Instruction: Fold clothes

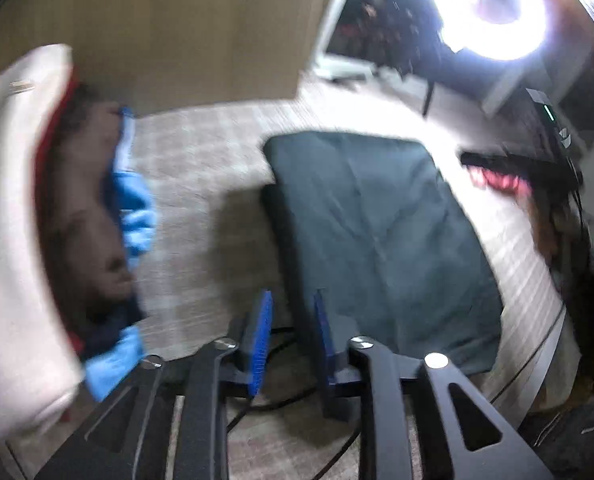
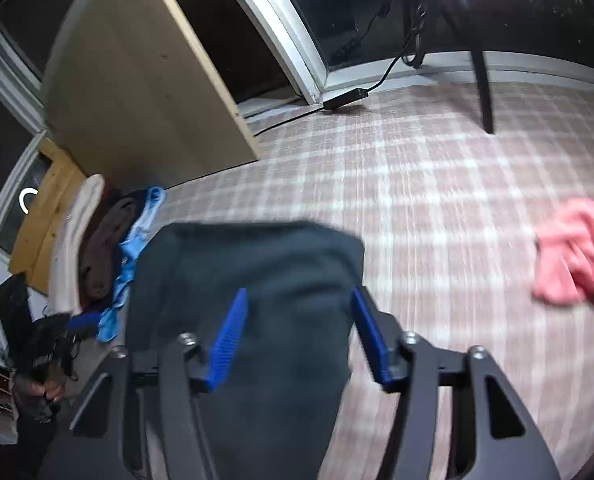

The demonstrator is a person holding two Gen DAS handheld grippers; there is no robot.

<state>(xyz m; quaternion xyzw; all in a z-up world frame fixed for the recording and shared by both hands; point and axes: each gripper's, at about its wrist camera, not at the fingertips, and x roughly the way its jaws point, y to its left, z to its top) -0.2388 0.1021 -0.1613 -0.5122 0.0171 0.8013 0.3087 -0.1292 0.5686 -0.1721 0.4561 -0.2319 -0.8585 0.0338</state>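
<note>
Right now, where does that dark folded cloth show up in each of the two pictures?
Left wrist view: the dark folded cloth lies flat on the checked floor, centre right, just beyond the open gripper.
Right wrist view: the dark folded cloth fills the lower centre, below the open gripper.
Shared landmark: the heap of brown and light blue clothes sits to the cloth's left in both; the pink garment lies to its right.

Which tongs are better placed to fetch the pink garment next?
Right, probably. The pink garment lies loose on the right tongs' side; the left tongs sit across the folded dark garment.
</note>
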